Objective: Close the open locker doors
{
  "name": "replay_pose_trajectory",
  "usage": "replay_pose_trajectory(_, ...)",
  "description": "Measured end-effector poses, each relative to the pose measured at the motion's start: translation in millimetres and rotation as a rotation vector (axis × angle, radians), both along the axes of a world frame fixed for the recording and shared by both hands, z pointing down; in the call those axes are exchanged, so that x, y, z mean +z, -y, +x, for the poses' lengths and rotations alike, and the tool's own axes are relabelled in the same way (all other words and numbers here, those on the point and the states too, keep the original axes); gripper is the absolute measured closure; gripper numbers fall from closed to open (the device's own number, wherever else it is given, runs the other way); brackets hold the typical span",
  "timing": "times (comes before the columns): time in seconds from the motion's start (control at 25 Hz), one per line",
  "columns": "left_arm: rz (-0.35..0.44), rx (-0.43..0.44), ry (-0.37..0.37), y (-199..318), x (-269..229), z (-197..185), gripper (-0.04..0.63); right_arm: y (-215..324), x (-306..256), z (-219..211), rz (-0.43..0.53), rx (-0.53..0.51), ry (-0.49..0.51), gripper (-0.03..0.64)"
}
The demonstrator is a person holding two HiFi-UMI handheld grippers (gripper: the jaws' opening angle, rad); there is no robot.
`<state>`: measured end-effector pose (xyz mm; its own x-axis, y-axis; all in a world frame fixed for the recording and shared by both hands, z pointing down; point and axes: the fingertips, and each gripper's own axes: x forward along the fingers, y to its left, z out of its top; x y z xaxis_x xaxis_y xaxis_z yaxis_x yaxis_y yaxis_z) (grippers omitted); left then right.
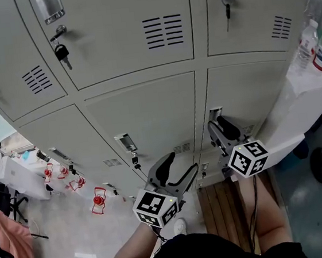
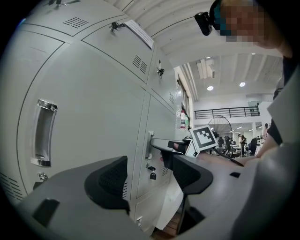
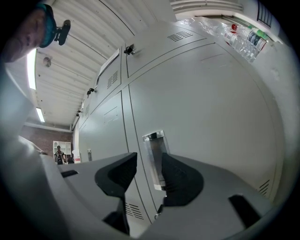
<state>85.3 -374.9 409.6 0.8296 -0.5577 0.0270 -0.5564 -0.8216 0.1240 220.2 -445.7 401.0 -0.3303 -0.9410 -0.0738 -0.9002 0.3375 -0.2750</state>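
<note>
Lockers: doors in view sit flush. Right door: shut, its handle just ahead of the right gripper, jaws part open, pads not pressing it. Left gripper: jaws wide apart, empty, facing the middle door.

The locker doors are plain pale grey, with dark vent slits. The left gripper and the right gripper are grey with black pads, and each carries black-and-white square markers. Red tags hang on the left lockers.
</note>
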Motion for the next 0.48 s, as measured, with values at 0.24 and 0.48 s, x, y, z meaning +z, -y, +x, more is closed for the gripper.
replay_pose_trajectory(0.24,-0.001,-0.012,-0.007,-24,-4,4,0.278,-35,-4,5,0.012,-0.012,-0.011,0.459)
replay_pose_trajectory(0.48,-0.007,-0.026,-0.015,-66,-6,8,0.278,-95,-11,5,0.04,-0.024,-0.058,0.459)
